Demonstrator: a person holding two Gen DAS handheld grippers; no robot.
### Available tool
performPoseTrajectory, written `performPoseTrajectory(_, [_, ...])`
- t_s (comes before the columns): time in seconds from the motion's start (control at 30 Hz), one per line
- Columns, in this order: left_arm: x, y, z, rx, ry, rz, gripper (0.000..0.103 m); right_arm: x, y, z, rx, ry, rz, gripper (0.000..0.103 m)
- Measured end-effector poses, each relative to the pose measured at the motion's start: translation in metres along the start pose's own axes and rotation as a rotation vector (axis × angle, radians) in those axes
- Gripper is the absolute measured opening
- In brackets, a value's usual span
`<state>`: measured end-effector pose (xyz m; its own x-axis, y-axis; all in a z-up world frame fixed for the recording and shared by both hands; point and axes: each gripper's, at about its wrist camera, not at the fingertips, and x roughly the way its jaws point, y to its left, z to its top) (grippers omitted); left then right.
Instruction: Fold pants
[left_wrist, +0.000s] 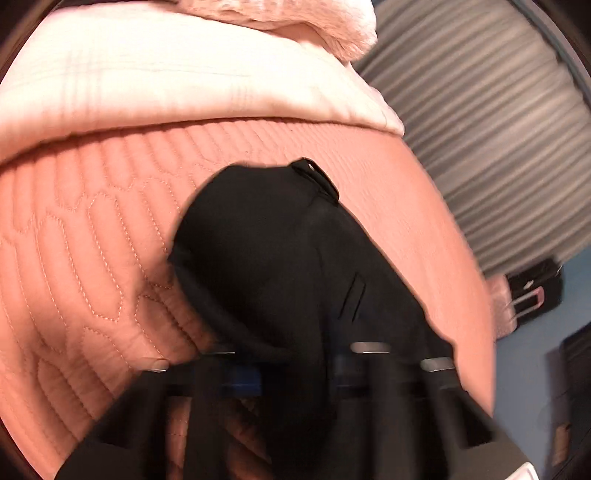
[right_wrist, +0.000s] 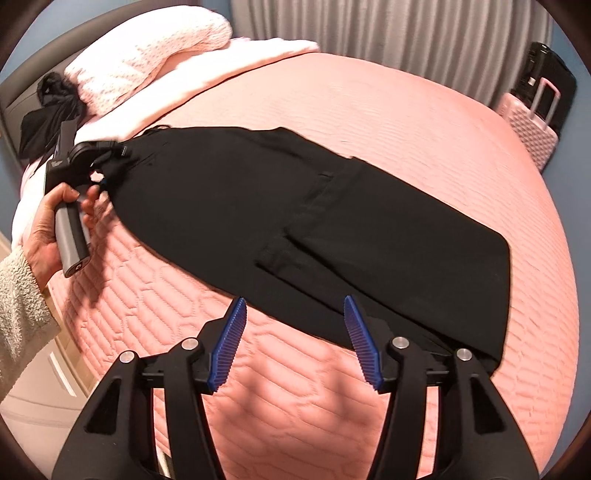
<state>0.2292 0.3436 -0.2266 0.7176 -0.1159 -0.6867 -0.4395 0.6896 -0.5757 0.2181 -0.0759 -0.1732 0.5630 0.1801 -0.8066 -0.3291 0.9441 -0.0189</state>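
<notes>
Pants, black, lying across pink quilted bedspread.
Left gripper clamps 1 end of the garment near the pale pillows; cloth drapes over its fingers in the blurred left view. Right gripper hovers with jaws wide apart, blue pads holding nothing, just above the garment's near edge.

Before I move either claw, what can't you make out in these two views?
- Left claw: the left wrist view is motion-blurred, and the black pants cover its fingertips.
- Left claw's grip: small and dark in the right wrist view, at the pants' end.
- Pants' near corner: hidden behind the right claw, which hangs open.
</notes>
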Motion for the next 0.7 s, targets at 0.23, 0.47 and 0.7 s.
performPoseTrajectory(0.23, [-0.044,-0.124,-0.012,0.387,-0.12,0.004,0.012,-0.026,-0.05,-0.018,0.119,-0.035,-0.067,0.054])
performPoseTrajectory(0.47, [-0.076,-0.301,-0.127,0.862,-0.135,-0.165,0.012,-0.065,-0.127,-0.051,0.284,-0.088,-0.139,0.058])
performPoseTrajectory(0.7, [0.022,-0.355,-0.314,1.087,0.253,-0.159,0.014,-0.09,-0.194,-0.104,0.433,-0.089,-0.19,0.065])
